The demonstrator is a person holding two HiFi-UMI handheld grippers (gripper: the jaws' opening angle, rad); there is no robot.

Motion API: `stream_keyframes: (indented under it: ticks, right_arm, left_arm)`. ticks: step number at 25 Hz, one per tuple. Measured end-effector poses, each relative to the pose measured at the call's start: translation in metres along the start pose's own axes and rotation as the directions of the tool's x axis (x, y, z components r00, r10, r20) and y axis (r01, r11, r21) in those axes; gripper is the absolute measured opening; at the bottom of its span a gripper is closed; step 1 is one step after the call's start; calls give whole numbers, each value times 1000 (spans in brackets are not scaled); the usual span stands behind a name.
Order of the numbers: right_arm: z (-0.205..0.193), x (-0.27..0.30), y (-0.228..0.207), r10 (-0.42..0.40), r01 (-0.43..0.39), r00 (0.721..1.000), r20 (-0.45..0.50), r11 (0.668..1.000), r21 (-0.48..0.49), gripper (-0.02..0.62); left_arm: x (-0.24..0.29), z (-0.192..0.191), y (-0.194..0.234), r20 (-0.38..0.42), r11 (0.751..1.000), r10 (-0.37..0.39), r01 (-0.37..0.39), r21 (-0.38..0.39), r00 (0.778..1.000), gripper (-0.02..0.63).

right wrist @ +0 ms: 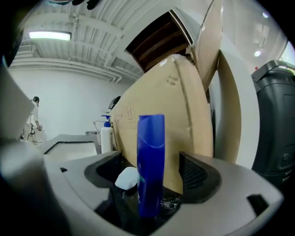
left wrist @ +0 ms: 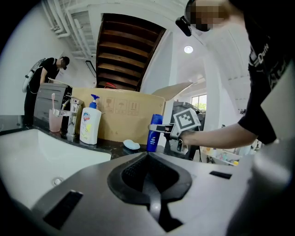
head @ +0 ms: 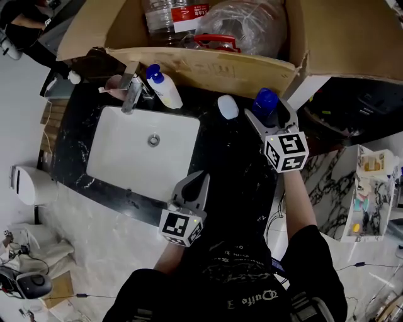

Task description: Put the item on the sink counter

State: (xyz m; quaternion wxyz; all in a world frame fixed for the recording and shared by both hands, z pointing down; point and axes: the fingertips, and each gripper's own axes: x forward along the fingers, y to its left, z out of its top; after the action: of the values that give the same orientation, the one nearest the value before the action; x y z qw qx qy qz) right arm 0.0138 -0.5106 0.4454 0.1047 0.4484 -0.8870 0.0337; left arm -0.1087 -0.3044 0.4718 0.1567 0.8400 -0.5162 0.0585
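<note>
Right gripper [right wrist: 152, 171]: I have its jaws spread wide, one on each side of the bottle [right wrist: 150, 138], and I see a gap at both pads.
Bottle: blue and upright, standing free on the black counter [head: 236, 166] between those jaws, right in front of the box [head: 220, 70].
Left gripper [head: 196, 181]: its jaws are pressed together with nothing in them. It hangs over the counter's front edge by the sink's [head: 123, 160] near right corner, well apart from the bottle.
Pale oval [head: 228, 107]: on the counter just beside the bottle, towards the sink. It is possibly a soap bar, though I can't be sure from here.
Pump bottle [head: 165, 88]: white with a blue top, behind the sink and next to the tap [head: 132, 94].
Box: open cardboard along the back of the counter, holding a big clear water bottle [head: 171, 14] and a plastic bag [head: 249, 25].
</note>
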Motion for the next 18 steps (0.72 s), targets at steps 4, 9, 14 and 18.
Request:
stream_keyframes:
  ticks: [4, 9, 14, 18]
  right_arm:
    - [24, -34, 1, -41, 40, 997, 58, 999, 10, 380]
    - [50, -81, 20, -59, 61, 992, 112, 998, -12, 382]
    - [48, -128, 54, -54, 53, 991, 119, 999, 15, 382]
    - [26, -163, 81, -78, 74, 993, 91, 996, 50, 382]
  left_arm:
    - [-8, 6, -8, 31, 1000, -20, 20, -1, 999, 8]
    - [-22, 15, -18, 78, 999, -45, 45, -3, 996, 8]
    - [-35, 23, -29, 120, 997, -74, 75, -3, 990, 8]
    - [-47, 24, -37, 141, 996, -91, 91, 10, 986, 8]
